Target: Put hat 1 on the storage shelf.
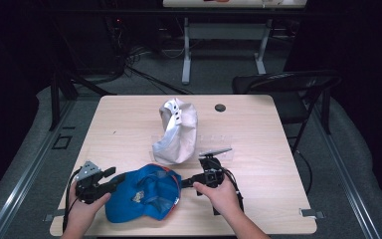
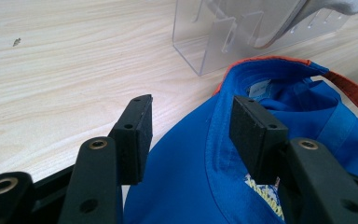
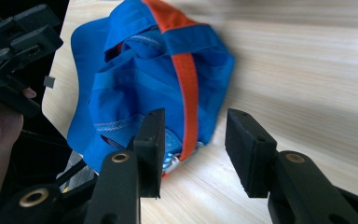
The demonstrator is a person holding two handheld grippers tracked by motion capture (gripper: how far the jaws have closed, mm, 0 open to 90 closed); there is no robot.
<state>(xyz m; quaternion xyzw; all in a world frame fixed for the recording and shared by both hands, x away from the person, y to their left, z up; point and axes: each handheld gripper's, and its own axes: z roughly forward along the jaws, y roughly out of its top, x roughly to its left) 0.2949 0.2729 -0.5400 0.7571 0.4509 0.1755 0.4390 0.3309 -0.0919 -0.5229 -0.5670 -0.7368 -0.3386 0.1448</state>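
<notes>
Bare wooden table point(image 1: 129, 124) is seen upper left; the blue cap point(image 1: 142, 191) at the near edge is flanked by the left gripper point(image 1: 113, 175) and right gripper point(image 1: 185, 182), both held open and empty.

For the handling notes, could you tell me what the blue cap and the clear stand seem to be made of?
Blue cap: likely thin woven fabric, matte; it folds softly and has stitched seams. Clear stand: apparently acrylic, glossy and see-through, with sharp edges.

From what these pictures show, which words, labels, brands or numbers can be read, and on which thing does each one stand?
No text can be read.
blue cap: a yellow embroidered patch on it, partly hidden and too blurred to read.
Small white tag inside the blue cap: too small to read.
white cap: no print visible.
clear stand: no label.
</notes>
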